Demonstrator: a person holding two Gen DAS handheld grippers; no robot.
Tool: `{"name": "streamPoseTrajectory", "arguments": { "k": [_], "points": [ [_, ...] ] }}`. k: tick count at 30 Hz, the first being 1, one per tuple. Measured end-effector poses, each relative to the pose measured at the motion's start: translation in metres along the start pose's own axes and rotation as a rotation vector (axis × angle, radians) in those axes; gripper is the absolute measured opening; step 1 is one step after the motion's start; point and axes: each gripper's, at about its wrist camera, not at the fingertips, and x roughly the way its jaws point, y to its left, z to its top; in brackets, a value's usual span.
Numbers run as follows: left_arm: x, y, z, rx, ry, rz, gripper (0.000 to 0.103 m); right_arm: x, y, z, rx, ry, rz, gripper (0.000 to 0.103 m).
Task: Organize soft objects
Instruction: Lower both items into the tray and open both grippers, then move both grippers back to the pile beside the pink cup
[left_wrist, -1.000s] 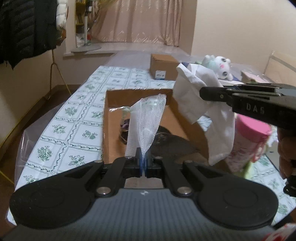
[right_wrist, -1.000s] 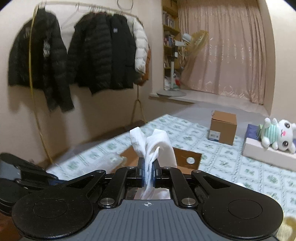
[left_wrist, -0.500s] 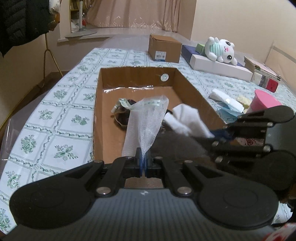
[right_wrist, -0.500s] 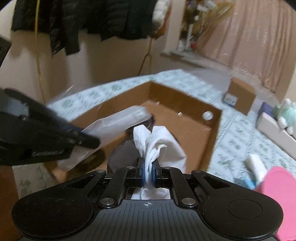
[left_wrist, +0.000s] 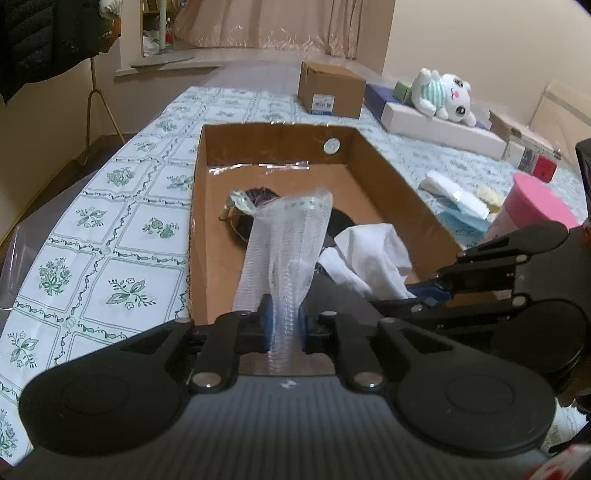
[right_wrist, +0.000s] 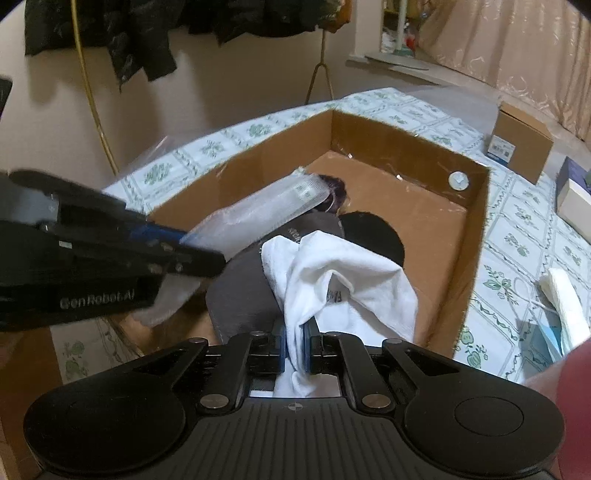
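My left tool (left_wrist: 283, 325), jaws just opening, releases the white mesh sleeve (left_wrist: 286, 243) into the brown cardboard box (left_wrist: 391, 192); my right tool (right_wrist: 294, 349) still pinches the white cloth (right_wrist: 343, 280) above it.

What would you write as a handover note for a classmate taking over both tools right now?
Left tool: its jaws have just been opening, and the white mesh bag is between them, over the cardboard box.
Right tool: shut on the white cloth, low in the box.
Done: dark items already lie in the box.
Left: release both pieces, then collect the white pack and plush toy from the table.
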Motion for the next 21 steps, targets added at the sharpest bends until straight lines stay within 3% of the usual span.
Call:
{"name": "streamPoseTrajectory", "arguments": {
  "k": [3, 5, 6, 11, 15, 21],
  "points": [
    [-0.008, -0.003, -0.001, 0.001, -0.013, 0.009, 0.028, -0.014, 0.005, -0.001, -0.015, -0.027, -0.017, 0.014],
    [-0.014, -0.004, -0.001, 0.004, -0.018, 0.014, 0.029, -0.024, 0.008, -0.003, -0.026, -0.053, -0.031, 0.039],
    [-0.017, -0.005, -0.002, 0.004, -0.021, 0.017, 0.032, -0.031, 0.009, -0.005, -0.031, -0.068, -0.040, 0.045],
    [-0.040, -0.008, -0.005, -0.007, -0.050, 0.032, 0.039, -0.062, 0.013, -0.015, -0.036, -0.117, -0.076, 0.046],
    [-0.059, -0.014, -0.011, -0.021, -0.067, 0.053, 0.054, -0.091, 0.016, -0.028, -0.001, -0.167, -0.089, 0.046],
    [-0.085, -0.029, -0.024, -0.077, -0.076, 0.084, 0.070, -0.131, 0.021, -0.050, 0.059, -0.209, -0.109, 0.050]
  ]
}}
